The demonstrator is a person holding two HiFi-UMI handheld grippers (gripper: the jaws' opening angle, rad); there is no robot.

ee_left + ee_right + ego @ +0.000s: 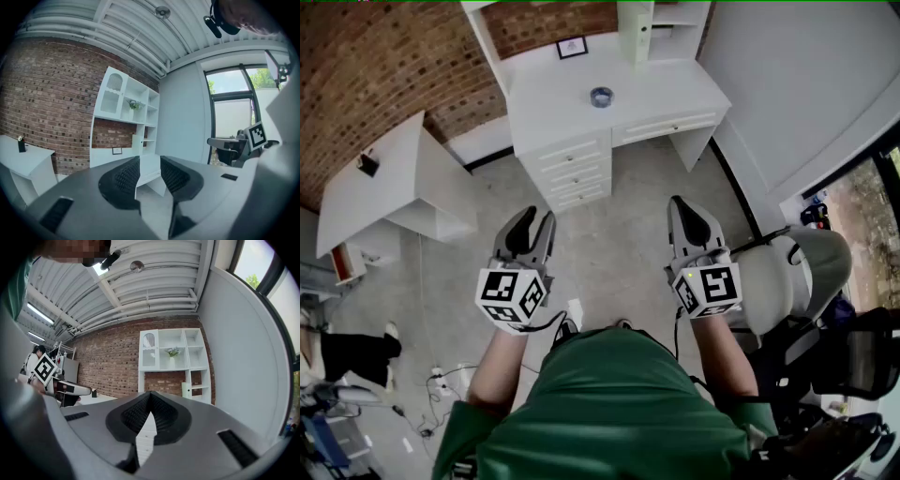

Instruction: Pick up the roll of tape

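Note:
The roll of tape, a small bluish ring, lies flat on the white desk far ahead of me in the head view. Both grippers hang level over the floor, well short of the desk. My left gripper is open, its ribbed pads a small gap apart with nothing between them. My right gripper is shut and empty, its pads meeting at the tips. Neither gripper view shows the tape; in each, the jaws hide the desk top.
The desk has a drawer stack below and a shelf unit behind, with a small framed picture. A second white desk stands at the left, an office chair at my right. Cables trail on the floor.

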